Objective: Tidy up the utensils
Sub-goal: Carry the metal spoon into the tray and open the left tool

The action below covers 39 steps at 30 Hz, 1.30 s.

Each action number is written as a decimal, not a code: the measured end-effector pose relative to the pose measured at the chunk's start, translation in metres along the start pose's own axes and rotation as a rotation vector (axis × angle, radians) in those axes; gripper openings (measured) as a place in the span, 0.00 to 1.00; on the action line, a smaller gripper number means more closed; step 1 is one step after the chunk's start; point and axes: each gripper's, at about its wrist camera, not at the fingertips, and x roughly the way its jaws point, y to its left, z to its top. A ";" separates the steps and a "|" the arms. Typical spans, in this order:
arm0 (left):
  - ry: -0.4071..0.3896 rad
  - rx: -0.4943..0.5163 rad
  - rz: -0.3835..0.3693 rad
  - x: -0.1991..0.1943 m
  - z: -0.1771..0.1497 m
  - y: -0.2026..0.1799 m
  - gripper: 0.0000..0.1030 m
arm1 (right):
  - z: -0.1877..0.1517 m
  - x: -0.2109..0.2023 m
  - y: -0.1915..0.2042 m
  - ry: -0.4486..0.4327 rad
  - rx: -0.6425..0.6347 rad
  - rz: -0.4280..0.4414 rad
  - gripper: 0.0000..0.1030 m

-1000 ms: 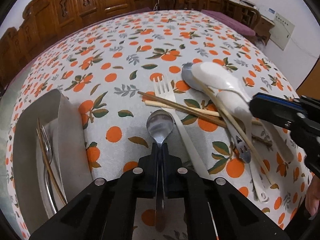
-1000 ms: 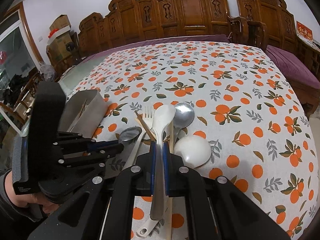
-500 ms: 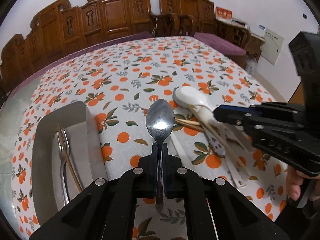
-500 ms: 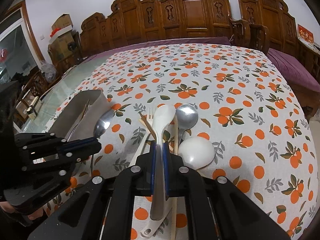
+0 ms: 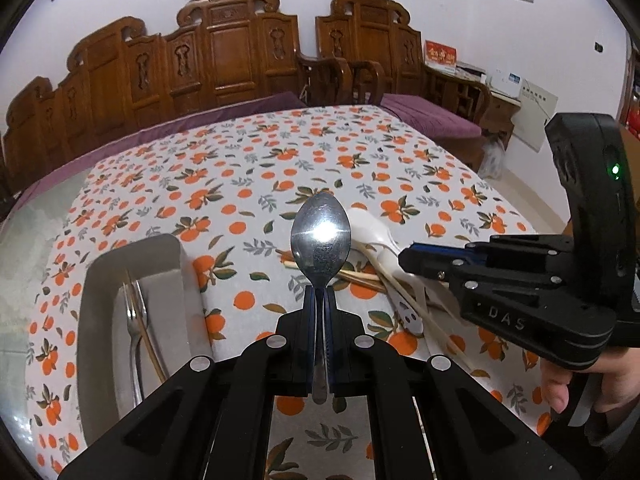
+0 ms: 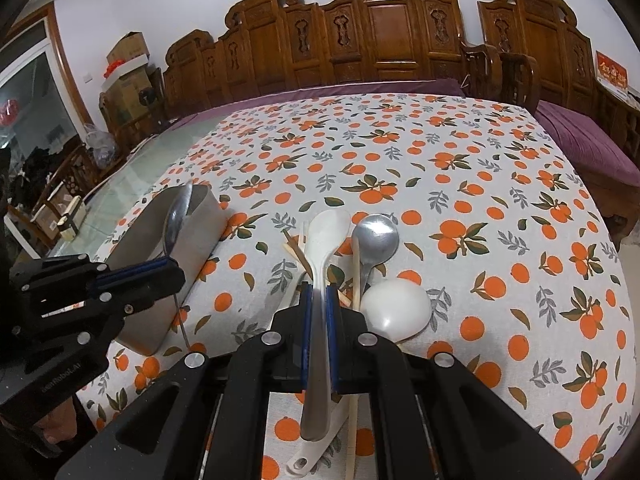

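Note:
My left gripper [image 5: 319, 294] is shut on the handle of a metal spoon [image 5: 321, 236] and holds it raised, bowl upright, just right of the steel tray [image 5: 94, 312]. The spoon also shows in the right wrist view [image 6: 176, 220], above the tray [image 6: 152, 276]. My right gripper [image 6: 319, 292] is shut on a white plastic spoon [image 6: 326, 236], held above the utensil pile. The tray holds a fork [image 5: 134, 320] and a chopstick [image 5: 148, 344].
On the orange-print tablecloth lie a metal ladle spoon [image 6: 374, 240], a white ladle [image 6: 394, 308], wooden chopsticks [image 5: 360, 276] and a white spatula handle [image 6: 316, 444]. Carved wooden chairs stand behind the table. Bare glass tabletop [image 6: 132, 184] lies left of the tray.
My left gripper lifted the metal spoon off the cloth and moved it up and left toward the tray. The right gripper kept its hold on the white spoon, raised slightly.

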 end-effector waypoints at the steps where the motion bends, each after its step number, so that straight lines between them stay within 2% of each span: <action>1: -0.005 -0.002 0.001 -0.001 0.000 0.000 0.03 | 0.000 0.000 0.001 -0.002 -0.002 0.000 0.08; 11: -0.048 -0.028 0.002 -0.030 0.003 0.010 0.03 | 0.003 -0.012 0.016 -0.038 -0.010 0.032 0.08; 19: -0.090 -0.070 0.037 -0.067 0.008 0.044 0.03 | 0.006 -0.025 0.051 -0.063 -0.062 0.064 0.08; 25: -0.103 -0.096 0.085 -0.088 0.001 0.073 0.03 | 0.003 -0.028 0.072 -0.063 -0.076 0.097 0.08; 31: -0.076 -0.136 0.125 -0.089 -0.010 0.106 0.03 | 0.003 -0.035 0.089 -0.080 -0.093 0.107 0.08; 39: 0.015 -0.166 0.155 -0.060 -0.034 0.128 0.03 | 0.001 -0.036 0.102 -0.092 -0.104 0.114 0.08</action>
